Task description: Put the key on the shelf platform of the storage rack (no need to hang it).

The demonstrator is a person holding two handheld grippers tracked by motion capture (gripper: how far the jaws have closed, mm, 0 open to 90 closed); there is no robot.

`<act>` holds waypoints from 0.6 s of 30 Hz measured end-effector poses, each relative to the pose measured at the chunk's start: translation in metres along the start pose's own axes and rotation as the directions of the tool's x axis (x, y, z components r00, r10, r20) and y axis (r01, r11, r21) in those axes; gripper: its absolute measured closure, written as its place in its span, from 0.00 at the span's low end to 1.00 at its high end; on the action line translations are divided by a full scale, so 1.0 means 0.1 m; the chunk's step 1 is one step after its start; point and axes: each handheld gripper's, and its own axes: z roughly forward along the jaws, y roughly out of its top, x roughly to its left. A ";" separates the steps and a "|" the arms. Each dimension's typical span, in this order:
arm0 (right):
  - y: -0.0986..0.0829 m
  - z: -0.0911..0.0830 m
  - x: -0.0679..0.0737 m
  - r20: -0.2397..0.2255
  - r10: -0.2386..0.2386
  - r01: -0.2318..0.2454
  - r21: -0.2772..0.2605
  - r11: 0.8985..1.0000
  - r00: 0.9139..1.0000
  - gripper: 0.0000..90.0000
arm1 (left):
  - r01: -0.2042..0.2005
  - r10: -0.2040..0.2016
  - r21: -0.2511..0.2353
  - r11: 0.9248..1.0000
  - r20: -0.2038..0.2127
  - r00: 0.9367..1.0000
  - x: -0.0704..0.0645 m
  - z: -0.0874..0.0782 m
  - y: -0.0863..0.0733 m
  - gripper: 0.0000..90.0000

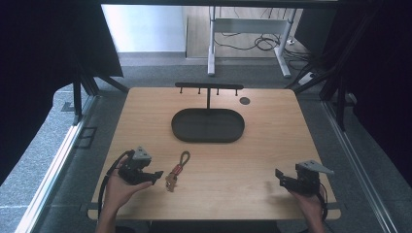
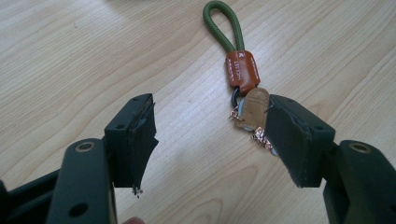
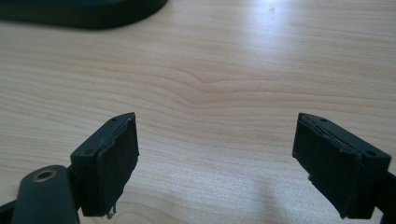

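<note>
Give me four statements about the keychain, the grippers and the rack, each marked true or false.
1. The keychain lies flat on the table. True.
2. The left gripper is shut on the keychain. False: its fingers are spread, the keychain beside one of them.
3. The right gripper is open over bare wood. True.
4. The keychain hangs from the rack. False: the rack's hooks carry nothing.

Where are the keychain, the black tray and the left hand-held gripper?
keychain (image 2: 242, 71): left gripper view, orange leather tag.
black tray (image 1: 180, 130): high view, left rim.
left hand-held gripper (image 2: 210, 133): left gripper view, midway between fingertips.
</note>
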 end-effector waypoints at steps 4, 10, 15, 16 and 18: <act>-0.01 -0.03 -0.03 -0.028 -0.001 0.001 -0.016 1.000 1.000 0.18 | 0.018 -0.018 -0.003 1.000 -0.021 1.000 0.02 -0.03 -0.02 0.38; -0.02 -0.03 -0.03 -0.035 -0.029 0.028 -0.010 1.000 0.999 0.20 | 0.060 -0.060 0.006 0.998 -0.007 0.998 0.07 0.00 -0.08 0.37; -0.04 -0.04 -0.08 -0.044 -0.015 0.014 -0.018 1.000 0.999 0.22 | 0.048 -0.048 -0.028 0.998 0.010 0.999 0.04 -0.08 -0.06 0.38; -0.04 -0.05 -0.08 -0.044 -0.007 0.006 -0.020 1.000 0.999 0.22 | 0.051 -0.051 -0.028 0.998 0.005 0.999 0.04 -0.09 -0.06 0.38; -0.05 -0.06 -0.09 -0.044 -0.002 0.001 -0.021 1.000 0.999 0.23 | 0.061 -0.061 -0.022 0.998 0.004 0.998 0.04 -0.09 -0.07 0.37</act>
